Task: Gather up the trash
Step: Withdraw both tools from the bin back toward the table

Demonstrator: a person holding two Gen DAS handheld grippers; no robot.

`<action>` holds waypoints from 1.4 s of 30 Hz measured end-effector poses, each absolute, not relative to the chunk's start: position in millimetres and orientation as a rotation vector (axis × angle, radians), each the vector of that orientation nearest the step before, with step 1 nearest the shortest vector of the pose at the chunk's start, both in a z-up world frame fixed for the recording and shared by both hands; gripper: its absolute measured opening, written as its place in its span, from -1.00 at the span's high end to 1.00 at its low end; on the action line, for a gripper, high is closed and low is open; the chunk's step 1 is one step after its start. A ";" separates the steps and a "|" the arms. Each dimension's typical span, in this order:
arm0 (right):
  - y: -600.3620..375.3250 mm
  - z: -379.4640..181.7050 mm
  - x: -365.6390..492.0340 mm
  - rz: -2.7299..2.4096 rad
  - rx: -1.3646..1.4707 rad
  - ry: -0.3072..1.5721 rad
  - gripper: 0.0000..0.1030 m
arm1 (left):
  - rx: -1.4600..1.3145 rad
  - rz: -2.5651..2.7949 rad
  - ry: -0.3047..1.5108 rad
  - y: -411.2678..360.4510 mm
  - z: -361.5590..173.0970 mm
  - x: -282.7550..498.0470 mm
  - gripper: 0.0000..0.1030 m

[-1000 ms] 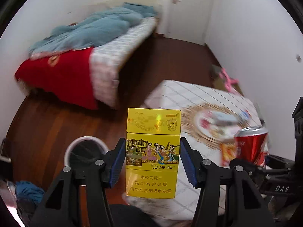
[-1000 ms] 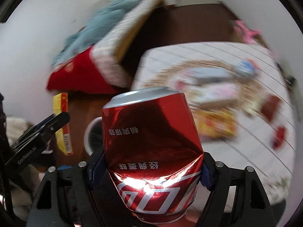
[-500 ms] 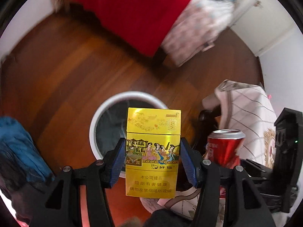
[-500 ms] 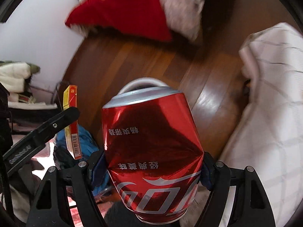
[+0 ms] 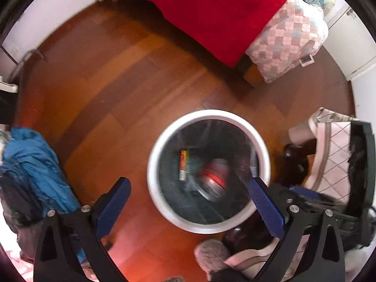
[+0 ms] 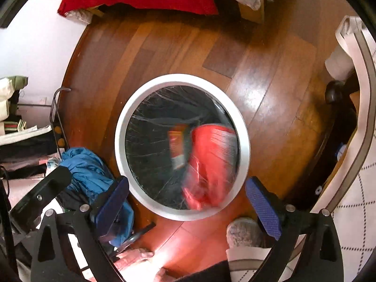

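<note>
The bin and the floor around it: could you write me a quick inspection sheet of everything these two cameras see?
Surface: wooden floor, bare in the middle.
Job's things: red can and yellow pack, both blurred, inside the white-rimmed bin.
Clutter: blue garment heaped left of the bin; grey slipper near its rim.
Grippers: left gripper and right gripper above the bin, jaws opening, nothing between them.
Cables: nothing seen.
Surroundings: bed with red blanket; table under a checked cloth to the right.

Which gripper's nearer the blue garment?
Left. Left gripper hangs beside the blue garment; right gripper is over the trash bin, farther off. Both fingers opening, nothing between them.
</note>
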State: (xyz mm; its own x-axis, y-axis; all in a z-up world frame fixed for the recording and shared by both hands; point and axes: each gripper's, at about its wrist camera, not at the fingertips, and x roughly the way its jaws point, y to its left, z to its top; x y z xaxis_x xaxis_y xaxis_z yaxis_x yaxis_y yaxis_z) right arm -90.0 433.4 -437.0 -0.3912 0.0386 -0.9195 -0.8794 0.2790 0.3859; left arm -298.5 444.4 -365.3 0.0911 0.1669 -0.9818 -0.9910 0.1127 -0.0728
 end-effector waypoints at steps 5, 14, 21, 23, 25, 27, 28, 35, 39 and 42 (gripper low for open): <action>420.3 -421.5 -91.5 1.261 -0.875 1.507 -1.00 | -0.988 1.246 1.080 424.9 -346.7 -308.7 -0.99; 373.3 -363.1 -84.4 1.272 -0.933 1.340 -1.00 | -0.898 1.270 1.102 375.2 -309.7 -299.1 -0.99; 337.2 -307.7 -82.5 1.303 -0.882 1.278 -1.00 | -0.861 1.264 1.064 337.9 -274.5 -293.1 -0.99; 326.7 -291.1 -82.6 1.315 -0.868 1.257 -1.00 | -0.857 1.259 1.051 329.1 -263.1 -293.7 -0.99; 317.0 -276.9 -84.6 1.329 -0.855 1.240 -1.00 | -0.843 1.266 1.036 320.9 -249.9 -293.3 -0.99; 306.8 -262.3 -85.6 1.347 -0.832 1.236 -1.00 | -0.820 1.269 1.014 310.5 -231.2 -292.2 -0.99; 300.0 -252.5 -84.4 1.358 -0.811 1.232 -1.00 | -0.811 1.273 1.003 305.0 -224.7 -291.2 -0.99; 253.8 -185.1 -64.1 1.431 -0.623 1.221 -1.00 | -0.699 1.280 0.933 270.3 -164.8 -270.5 -0.99; 217.5 -153.6 -36.3 1.451 -0.494 1.214 -1.00 | -0.634 1.268 0.915 249.9 -147.6 -241.6 -0.99; 180.4 -140.8 -1.3 1.399 -0.431 1.214 -1.00 | -0.617 1.206 0.904 233.8 -150.8 -206.6 -0.99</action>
State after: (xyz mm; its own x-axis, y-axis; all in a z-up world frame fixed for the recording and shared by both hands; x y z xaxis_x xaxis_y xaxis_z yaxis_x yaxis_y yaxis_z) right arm -1.3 180.4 -140.8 -0.2573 0.5036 -0.8247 -0.8874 0.2147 0.4080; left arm -206.6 233.8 -150.8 0.0936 0.5168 -0.8509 -0.9618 0.2678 0.0569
